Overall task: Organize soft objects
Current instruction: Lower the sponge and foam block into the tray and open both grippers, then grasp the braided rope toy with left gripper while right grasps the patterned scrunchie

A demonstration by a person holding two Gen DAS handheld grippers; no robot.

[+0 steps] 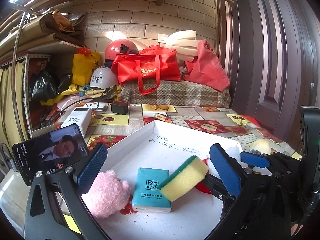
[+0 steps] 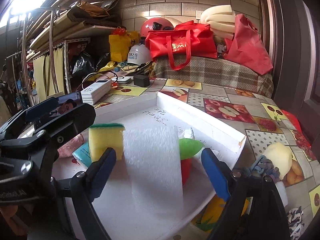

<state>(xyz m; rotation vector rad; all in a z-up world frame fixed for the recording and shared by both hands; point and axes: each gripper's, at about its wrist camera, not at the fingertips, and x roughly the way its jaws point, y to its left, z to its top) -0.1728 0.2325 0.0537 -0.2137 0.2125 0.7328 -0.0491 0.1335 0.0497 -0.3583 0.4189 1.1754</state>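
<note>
My left tool [image 1: 158, 169] stands wide apart, gripping nothing. One sponge [image 1: 185, 178] leans tilted on one tissue pack [image 1: 151, 190] in the white tray [image 1: 130, 140], its long axis slanting up rightward. One pink plush [image 1: 108, 194] lies beside. My right tool [image 2: 160, 170] gapes around a white foam sheet [image 2: 154, 160], seemingly untouched.
</note>
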